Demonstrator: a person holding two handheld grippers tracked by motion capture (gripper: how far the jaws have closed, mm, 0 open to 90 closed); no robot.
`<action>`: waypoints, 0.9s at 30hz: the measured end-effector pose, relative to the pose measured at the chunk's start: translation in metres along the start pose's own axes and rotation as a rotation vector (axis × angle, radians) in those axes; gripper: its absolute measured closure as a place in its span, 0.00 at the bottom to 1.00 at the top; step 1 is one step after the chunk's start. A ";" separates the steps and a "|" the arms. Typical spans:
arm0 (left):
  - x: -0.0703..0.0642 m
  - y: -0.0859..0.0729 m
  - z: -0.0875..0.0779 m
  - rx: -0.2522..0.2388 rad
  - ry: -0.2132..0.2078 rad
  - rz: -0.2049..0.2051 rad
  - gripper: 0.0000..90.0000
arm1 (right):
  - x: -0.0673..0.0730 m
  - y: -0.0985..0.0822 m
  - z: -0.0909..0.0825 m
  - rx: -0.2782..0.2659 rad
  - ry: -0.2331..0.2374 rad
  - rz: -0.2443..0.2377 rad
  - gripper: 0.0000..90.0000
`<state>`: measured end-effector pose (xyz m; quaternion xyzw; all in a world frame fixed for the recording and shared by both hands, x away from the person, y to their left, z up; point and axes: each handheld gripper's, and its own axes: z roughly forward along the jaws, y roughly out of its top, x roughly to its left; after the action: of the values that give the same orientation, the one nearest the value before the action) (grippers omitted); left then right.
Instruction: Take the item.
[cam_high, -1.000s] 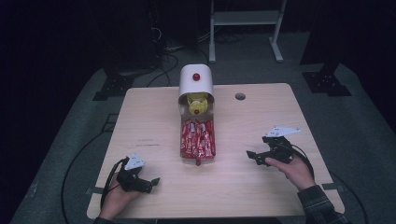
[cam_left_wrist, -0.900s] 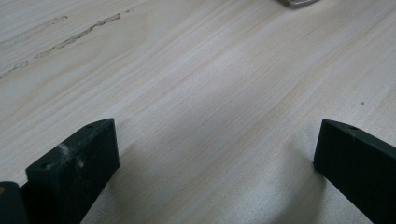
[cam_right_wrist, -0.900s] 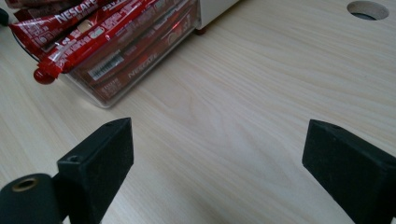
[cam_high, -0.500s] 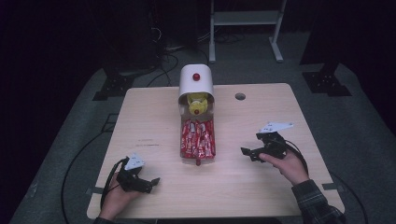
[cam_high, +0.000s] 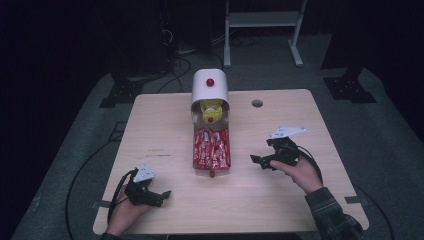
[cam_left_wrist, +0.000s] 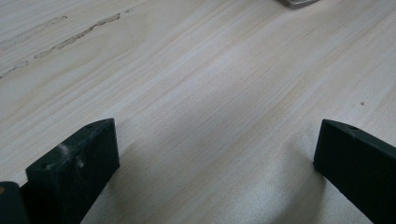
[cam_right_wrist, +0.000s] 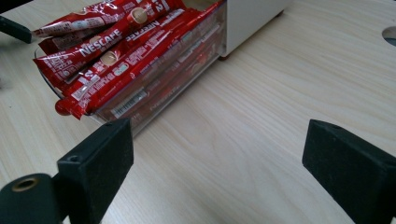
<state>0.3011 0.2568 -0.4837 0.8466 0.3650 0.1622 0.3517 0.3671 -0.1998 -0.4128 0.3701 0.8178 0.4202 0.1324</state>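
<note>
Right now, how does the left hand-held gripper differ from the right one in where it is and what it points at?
The left hand-held gripper sits near the table's front edge, facing bare wood; the right hand-held gripper is farther up the table, beside the clear drawer. The left has nothing before its jaws; the right faces the red sachets. Both are open and empty.

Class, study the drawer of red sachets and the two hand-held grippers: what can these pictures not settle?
- Sachets, right gripper view: lower layers hidden beneath top ones; count unknowable.
- White cabinet, high view: its cover hides the inside; yellow packets too small to read.
- Left hand-held gripper, left gripper view: drawer cut off by the top edge.
</note>
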 end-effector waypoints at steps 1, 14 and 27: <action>0.000 0.000 0.000 0.000 0.000 0.000 0.00 | 0.002 0.002 0.002 -0.011 0.007 0.001 0.13; 0.000 0.000 0.000 -0.003 0.000 -0.004 0.00 | 0.013 0.013 0.015 -0.006 0.024 -0.020 0.14; -0.001 0.000 0.000 0.002 -0.001 -0.001 0.00 | 0.032 0.032 0.034 0.000 0.059 -0.041 0.15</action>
<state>0.3005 0.2566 -0.4836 0.8469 0.3653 0.1611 0.3512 0.3786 -0.1445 -0.4051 0.3406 0.8289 0.4280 0.1167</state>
